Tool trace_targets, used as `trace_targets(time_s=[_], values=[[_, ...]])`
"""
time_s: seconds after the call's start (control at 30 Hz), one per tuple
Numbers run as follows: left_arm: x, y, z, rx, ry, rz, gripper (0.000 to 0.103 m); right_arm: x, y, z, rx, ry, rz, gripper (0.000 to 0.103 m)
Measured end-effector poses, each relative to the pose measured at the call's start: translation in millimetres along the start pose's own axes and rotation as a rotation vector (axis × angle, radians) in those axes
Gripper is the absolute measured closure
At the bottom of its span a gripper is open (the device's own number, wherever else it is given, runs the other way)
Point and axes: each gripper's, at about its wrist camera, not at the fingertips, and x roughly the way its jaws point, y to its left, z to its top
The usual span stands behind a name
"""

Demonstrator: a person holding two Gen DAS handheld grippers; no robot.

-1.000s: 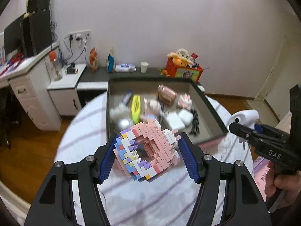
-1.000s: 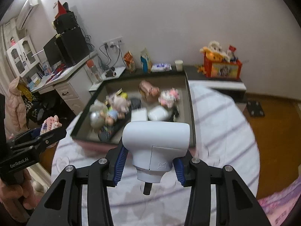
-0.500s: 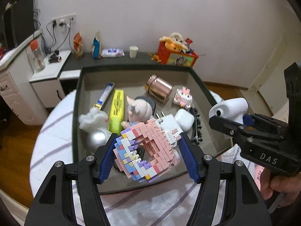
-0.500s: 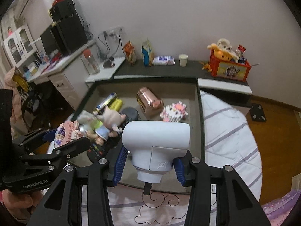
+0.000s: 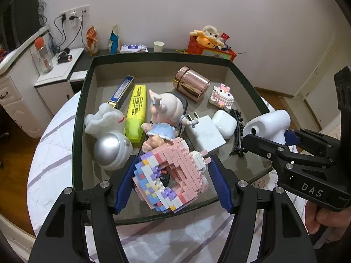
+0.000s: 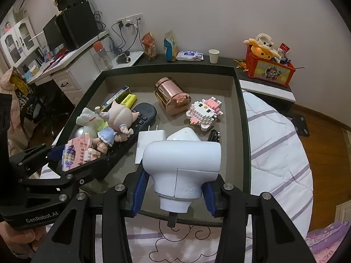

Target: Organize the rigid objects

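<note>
Both wrist views look steeply down, sharing the tray (image 5: 83, 100).

My left tongs (image 5: 171, 175) carry a studded plastic brick model (image 5: 173, 175), matt pastel. The right tongs (image 6: 174, 188) hold a smooth, satin white plastic device (image 6: 182, 162). In the tray (image 5: 79, 118), whose rim is dark and faintly glossy, I see a mirror-bright rose-gold metal canister (image 5: 192, 85), a silvery glossy astronaut figure (image 5: 111, 150) and a glossy earbud case (image 5: 224, 120). The bed cover (image 6: 278, 153) is soft quilted cloth.
</note>
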Motion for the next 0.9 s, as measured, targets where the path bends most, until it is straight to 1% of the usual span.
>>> trace_targets(time_s=[0.13, 0.17, 0.2, 0.27, 0.3, 0.33, 0.4, 0.5, 0.6, 0.63, 0.7, 0.73, 0.8, 0.87, 0.9], values=[[6.1, 0.7, -4.3, -0.002, 0.026, 0.015, 0.035, 5.8, 0.2, -1.7, -0.004, 0.019, -0.01, 0.057], [8.5, 0.5, -5.4, 0.001, 0.038, 0.031, 0.026, 7.9, 0.5, -3.0, -0.008, 0.022, -0.018, 0.055], [8.9, 0.6, -6.4, 0.0, 0.041, 0.044, 0.017, 9.3, -0.1, -3.5, -0.008, 0.025, -0.019, 0.049], [6.0, 2.8, -8.4, -0.003, 0.028, 0.069, 0.011, 10.7, -2.7, -5.7, -0.001, 0.025, -0.052, 0.025], [3.5, 4.6, -8.7, -0.007, 0.022, 0.059, 0.003, 9.8, -4.9, -6.5, 0.005, 0.021, -0.057, 0.021], [0.9, 5.8, -9.4, -0.012, 0.016, 0.05, 0.0, 8.3, -6.9, -7.3, 0.012, 0.018, -0.045, 0.02], [-5.1, 7.2, -10.3, -0.018, 0.0, 0.06, 0.0, 6.0, -9.7, -8.6, 0.024, 0.023, -0.02, 0.02], [-12.2, 9.7, -11.1, -0.035, -0.007, 0.061, 0.0, 1.9, -9.9, -9.6, 0.029, 0.016, -0.025, 0.018], [-22.7, 13.5, -13.8, -0.064, -0.025, 0.077, 0.0, -4.6, -12.4, -10.1, 0.076, 0.008, 0.0, 0.018], [-27.0, 15.9, -14.3, -0.08, -0.03, 0.081, 0.0, -7.3, -14.2, -10.2, 0.1, 0.005, 0.017, 0.018], [-37.0, 21.5, -19.0, -0.123, -0.036, 0.078, 0.0, -15.9, -20.3, -11.8, 0.164, -0.005, 0.087, 0.018], [-42.0, 24.5, -21.3, -0.145, -0.039, 0.079, 0.0, -20.4, -20.7, -12.6, 0.18, -0.011, 0.099, 0.018], [-53.6, 28.3, -27.1, -0.172, -0.053, 0.109, 0.0, -30.6, -20.8, -15.4, 0.197, -0.019, 0.089, 0.018], [-65.9, 27.4, -34.4, -0.171, -0.068, 0.148, 0.0, -41.9, -18.9, -20.9, 0.207, -0.03, 0.086, 0.018], [-71.3, 26.6, -38.3, -0.17, -0.076, 0.156, 0.0, -49.6, -17.1, -25.1, 0.209, -0.04, 0.087, 0.018]])
